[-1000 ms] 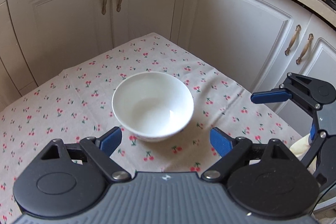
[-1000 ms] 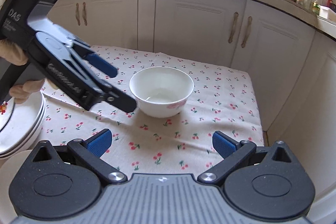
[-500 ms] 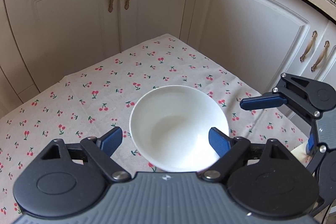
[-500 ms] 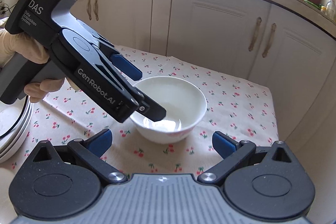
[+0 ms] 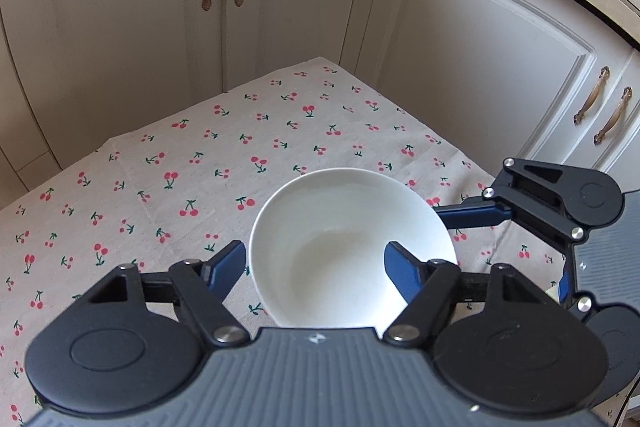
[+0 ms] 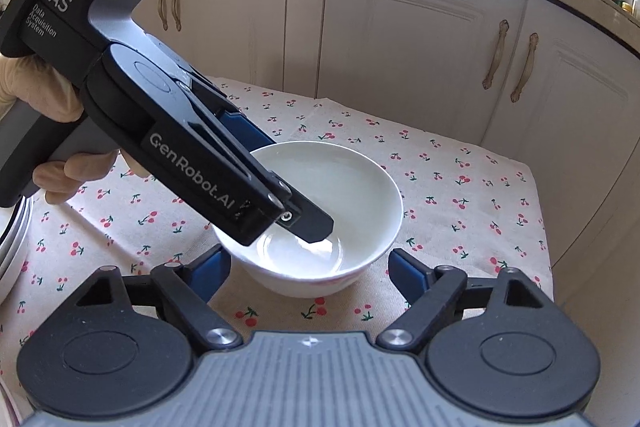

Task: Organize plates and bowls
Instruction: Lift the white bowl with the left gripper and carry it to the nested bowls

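Cherry-printed cloth (image 5: 248, 155) covers the counter and is the largest thing in both views, with pale cabinet doors (image 5: 472, 75) closing it in on the far sides. On it stands the one white bowl (image 5: 340, 247), upright and empty. A stack of plates (image 6: 12, 239) shows only as a sliver at the left edge of the right wrist view, well apart from the bowl.

The left gripper (image 5: 316, 269) straddles the near-left wall of the bowl. One of its fingers (image 5: 400, 269) reaches down inside toward the bottom and the other sits outside just beside the wall, so the rim runs between them. They are spread wide, and whether either pad touches the porcelain cannot be told. From the right wrist view the same tool slants down from the upper left, its tip over the bowl's floor, held in a gloved hand (image 6: 36, 95).

The right gripper (image 6: 310, 267) is also spread wide and holds nothing. The bowl lies straight ahead of it and partly between its fingertips, its wall near both but not visibly touching.

By my reading the left hand is better placed to take the bowl. A round bowl has no long axis, so what matters is that the wall stands edge-on between the left fingers, ready to be pinched.
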Demonstrator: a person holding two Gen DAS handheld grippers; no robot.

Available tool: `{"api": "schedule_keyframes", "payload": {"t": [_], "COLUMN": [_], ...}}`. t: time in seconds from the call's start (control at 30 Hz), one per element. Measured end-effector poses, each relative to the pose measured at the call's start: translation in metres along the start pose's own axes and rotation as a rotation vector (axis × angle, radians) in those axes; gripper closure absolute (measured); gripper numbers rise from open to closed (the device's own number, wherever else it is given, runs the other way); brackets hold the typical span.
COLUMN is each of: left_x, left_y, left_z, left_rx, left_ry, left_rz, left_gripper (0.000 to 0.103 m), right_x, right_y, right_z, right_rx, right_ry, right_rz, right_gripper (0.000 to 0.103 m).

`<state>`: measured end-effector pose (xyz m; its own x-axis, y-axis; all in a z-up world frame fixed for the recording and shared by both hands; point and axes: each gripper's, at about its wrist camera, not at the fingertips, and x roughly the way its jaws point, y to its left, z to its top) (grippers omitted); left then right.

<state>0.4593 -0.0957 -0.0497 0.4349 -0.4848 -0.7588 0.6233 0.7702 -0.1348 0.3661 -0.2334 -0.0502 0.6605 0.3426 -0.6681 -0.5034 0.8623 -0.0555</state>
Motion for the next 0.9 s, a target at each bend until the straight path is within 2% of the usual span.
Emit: {"api": "schedule_keyframes", "payload": {"t": [0.63, 0.9], "left_x": [0.0, -0.011], "left_y": [-0.003, -0.012], "left_z": [0.005, 0.0], "left_rx": [0.016, 0.021], "left_ry": [0.01, 0.006], "left_rz": [-0.015, -0.018], "left_gripper": [0.031, 0.031], "right_x": [0.0, -0.015], "right_y": [0.001, 0.008], "right_z": [0.001, 0.002], "right_rx": [0.0, -0.013], "right_ry": [0.004, 0.006], "right_rz": [0.007, 0.004], "right_gripper": [0.015, 0.015]}}
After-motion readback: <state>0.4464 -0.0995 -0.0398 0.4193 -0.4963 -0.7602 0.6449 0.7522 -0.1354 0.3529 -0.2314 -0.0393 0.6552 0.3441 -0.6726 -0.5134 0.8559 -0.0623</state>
